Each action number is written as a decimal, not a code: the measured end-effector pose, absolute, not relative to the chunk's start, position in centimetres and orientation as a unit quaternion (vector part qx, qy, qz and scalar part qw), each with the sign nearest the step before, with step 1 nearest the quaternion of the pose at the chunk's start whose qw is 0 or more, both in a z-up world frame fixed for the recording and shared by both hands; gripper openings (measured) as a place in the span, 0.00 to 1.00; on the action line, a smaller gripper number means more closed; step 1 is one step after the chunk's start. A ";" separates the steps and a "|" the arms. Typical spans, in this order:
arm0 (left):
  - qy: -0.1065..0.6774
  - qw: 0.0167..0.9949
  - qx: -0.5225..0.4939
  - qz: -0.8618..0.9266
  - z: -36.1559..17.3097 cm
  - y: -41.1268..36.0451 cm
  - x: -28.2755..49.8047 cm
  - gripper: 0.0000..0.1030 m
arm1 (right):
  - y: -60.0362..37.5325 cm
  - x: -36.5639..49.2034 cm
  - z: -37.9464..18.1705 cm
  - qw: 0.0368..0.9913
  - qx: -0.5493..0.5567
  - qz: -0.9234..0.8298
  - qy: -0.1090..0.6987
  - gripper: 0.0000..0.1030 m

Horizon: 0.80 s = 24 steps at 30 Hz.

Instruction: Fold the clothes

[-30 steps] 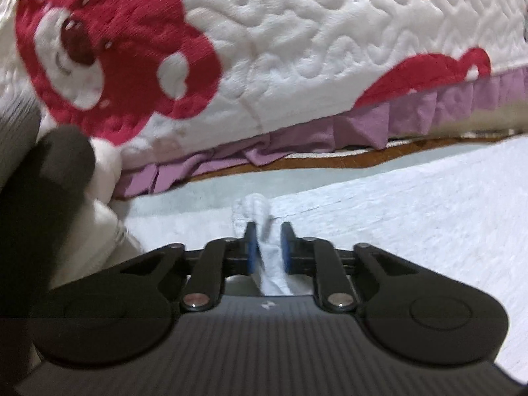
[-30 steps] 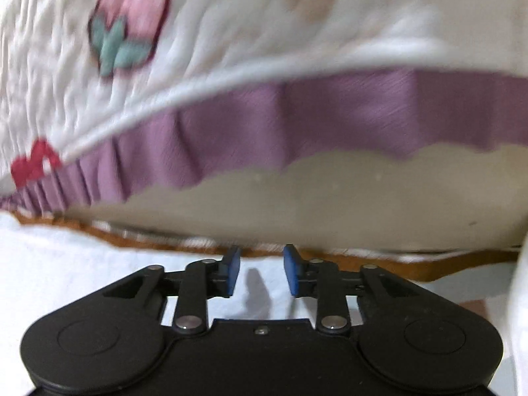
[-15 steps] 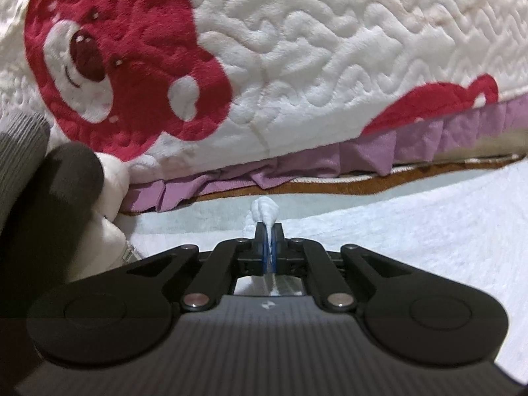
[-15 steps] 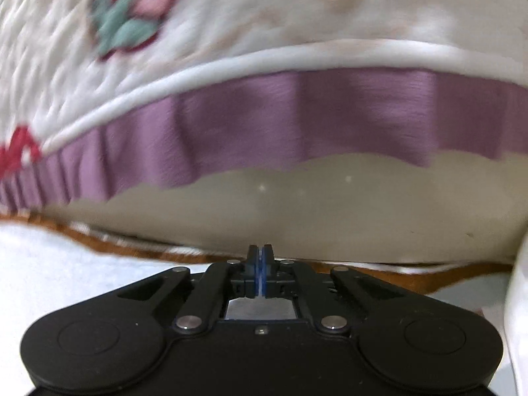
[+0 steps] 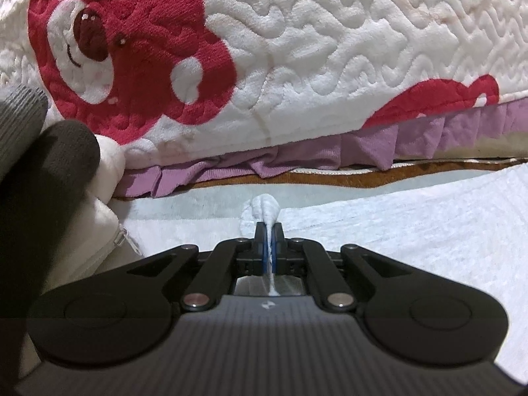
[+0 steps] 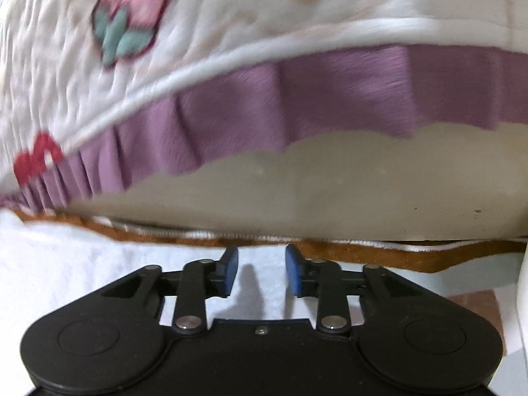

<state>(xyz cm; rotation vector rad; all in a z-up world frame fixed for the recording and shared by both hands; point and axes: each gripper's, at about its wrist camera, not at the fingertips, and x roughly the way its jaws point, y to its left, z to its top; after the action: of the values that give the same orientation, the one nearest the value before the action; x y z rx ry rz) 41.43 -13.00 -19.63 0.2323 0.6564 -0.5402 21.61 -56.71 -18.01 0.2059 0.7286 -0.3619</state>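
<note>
Nearest in the left wrist view, the left gripper (image 5: 268, 227) has its blue pads pressed together on a pinched-up ridge of the white garment (image 5: 412, 231), which bunches into a small tuft just past the fingertips. A thin strip of the same cloth runs back between the pads toward the gripper body. The rest of the garment lies flat across the surface, spreading away to the right. At the left edge a dark gloved hand (image 5: 43, 178) and a ribbed grey sleeve (image 5: 19, 115) sit in front of a cream cushion with a zip (image 5: 99, 227).

Over in the right wrist view, the right gripper (image 6: 260, 269) has its jaws apart and opening, with nothing pinched between the pads; the white garment (image 6: 66, 264) lies flat beneath them, a shadow falling on it in the gap.

Beyond the cloth runs a brown-edged mat (image 5: 297, 178). Behind that hangs a purple ruffle (image 5: 445, 132), the hem of a white quilted blanket (image 5: 330, 49) with a red bear (image 5: 125, 49) on it. From the right side the same blanket shows a pink strawberry motif (image 6: 132, 13), blurred.
</note>
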 end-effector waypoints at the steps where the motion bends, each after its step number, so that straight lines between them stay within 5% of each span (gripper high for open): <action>1: 0.317 0.904 0.114 -0.262 -19.6 -13.0 41.3 0.02 | -58.1 22.4 -19.1 0.908 0.094 -0.179 0.367 0.45; 3: 0.313 0.905 0.117 -0.264 -19.6 -12.9 41.1 0.02 | -58.0 22.2 -19.8 0.910 0.062 -0.185 0.365 0.44; 4: 0.311 0.905 0.118 -0.265 -19.5 -12.9 41.0 0.02 | -57.9 22.0 -20.1 0.911 0.046 -0.188 0.363 0.06; 5: 0.309 0.905 0.119 -0.265 -19.4 -12.9 40.9 0.02 | -57.3 22.1 -20.1 0.909 0.022 -0.197 0.365 0.02; 12: 0.315 0.908 0.060 -0.272 -18.5 -12.1 41.9 0.02 | -61.6 18.5 -19.2 0.903 0.095 -0.267 0.323 0.00; 14: 0.322 0.907 0.065 -0.264 -18.9 -12.4 42.1 0.02 | -62.1 18.4 -19.2 0.907 0.129 -0.238 0.323 0.03; 19: 0.311 0.909 0.121 -0.250 -19.9 -13.4 40.9 0.02 | -62.1 19.0 -19.9 0.912 0.155 -0.180 0.335 0.48; 24: 0.306 0.909 0.129 -0.252 -19.7 -13.6 40.8 0.02 | -60.3 19.6 -20.3 0.910 0.087 -0.203 0.351 0.49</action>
<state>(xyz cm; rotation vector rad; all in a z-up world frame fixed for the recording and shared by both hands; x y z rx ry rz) 40.79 -13.59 -19.69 0.2665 0.6320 -0.5203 19.58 -60.30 -20.32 0.1800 0.7232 -0.4193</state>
